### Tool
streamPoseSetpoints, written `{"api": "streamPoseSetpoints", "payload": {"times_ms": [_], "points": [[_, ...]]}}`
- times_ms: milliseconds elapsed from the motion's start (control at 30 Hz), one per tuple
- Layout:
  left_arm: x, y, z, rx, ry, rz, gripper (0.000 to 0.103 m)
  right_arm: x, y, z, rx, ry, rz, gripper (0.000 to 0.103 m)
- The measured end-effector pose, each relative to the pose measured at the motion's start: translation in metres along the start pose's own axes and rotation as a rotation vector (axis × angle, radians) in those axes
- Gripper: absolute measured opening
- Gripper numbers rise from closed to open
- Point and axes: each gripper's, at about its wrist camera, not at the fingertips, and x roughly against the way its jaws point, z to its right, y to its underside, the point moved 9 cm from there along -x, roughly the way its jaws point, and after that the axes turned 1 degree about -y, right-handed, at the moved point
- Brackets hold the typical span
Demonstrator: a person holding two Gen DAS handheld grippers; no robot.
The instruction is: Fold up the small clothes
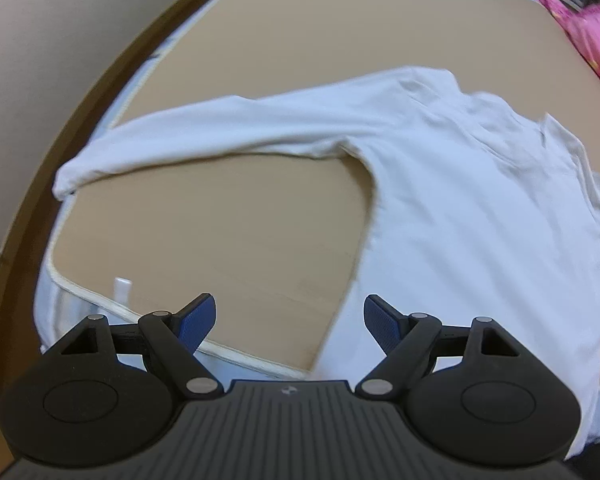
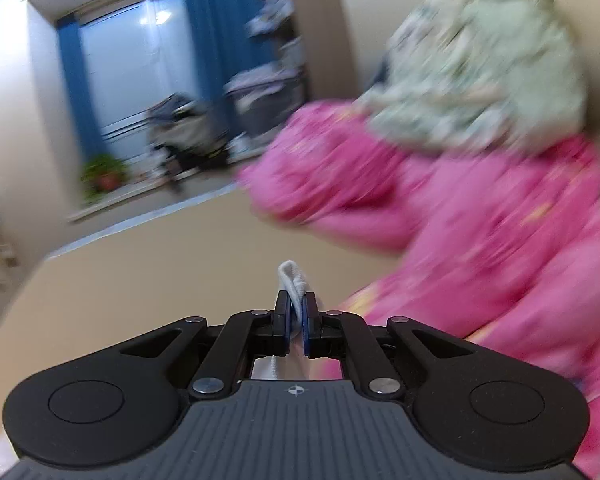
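Note:
A white long-sleeved shirt (image 1: pixel 460 184) lies spread on the tan surface (image 1: pixel 228 232), one sleeve (image 1: pixel 188 132) stretched out to the left. My left gripper (image 1: pixel 289 320) hovers open above the surface just left of the shirt's lower body, nothing between its blue pads (image 1: pixel 198 322). In the right wrist view, my right gripper (image 2: pixel 296 312) is shut on a ribbed white edge of fabric (image 2: pixel 293 276) that sticks up between its pads. The rest of that fabric is hidden below the gripper.
A pile of pink clothes (image 2: pixel 480 232) with a pale green patterned garment (image 2: pixel 492 76) on top sits at the right, also pink clothes (image 1: pixel 596 40) at the far right edge. The mat's piped edge (image 1: pixel 100 300) runs near the left gripper. A window with blue curtains (image 2: pixel 216 56) lies beyond.

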Motion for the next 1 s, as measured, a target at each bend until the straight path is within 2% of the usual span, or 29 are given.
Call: {"api": "streamPoseSetpoints", "payload": {"times_ms": [67,233,400,433,467,500,533,567,667,800,900,1000], "points": [[0.004,0.004,0.008,-0.025,0.002,0.003,0.085,-0.007,0.004,0.034,0.001,0.090,-0.047,0.005],[0.016,0.006,0.012,-0.058,-0.020,0.016,0.085,-0.038,0.055,0.093,-0.051,0.267,-0.201,0.005],[0.019,0.003,0.013,-0.052,-0.025,0.016,0.085,-0.048,0.105,0.110,-0.158,0.282,-0.322,0.008],[0.018,0.003,0.015,-0.055,-0.027,0.011,0.085,-0.044,0.111,0.113,-0.166,0.302,-0.317,0.011],[0.016,0.004,0.018,-0.059,-0.025,0.006,0.085,-0.035,0.111,0.115,-0.164,0.340,-0.297,0.029],[0.015,0.004,0.021,-0.061,-0.018,0.004,0.085,-0.024,0.109,0.114,-0.156,0.362,-0.259,0.053],[0.014,0.005,0.023,-0.061,-0.008,0.004,0.085,-0.017,0.104,0.111,-0.148,0.343,-0.213,0.061],[0.014,0.005,0.025,-0.059,0.004,0.004,0.085,-0.004,0.103,0.102,-0.137,0.297,-0.176,0.063],[0.012,0.008,0.025,-0.051,0.028,0.004,0.086,0.036,0.122,0.067,-0.140,0.129,-0.155,0.064],[0.006,0.015,0.017,-0.031,0.048,-0.003,0.086,0.090,0.193,-0.006,-0.081,-0.092,-0.245,0.070],[0.004,0.022,0.005,-0.012,0.051,-0.001,0.086,0.122,0.254,-0.062,0.007,-0.168,-0.332,0.070],[0.005,0.031,-0.013,0.016,0.058,0.012,0.086,0.151,0.294,-0.107,0.044,-0.188,-0.353,0.072]]}}
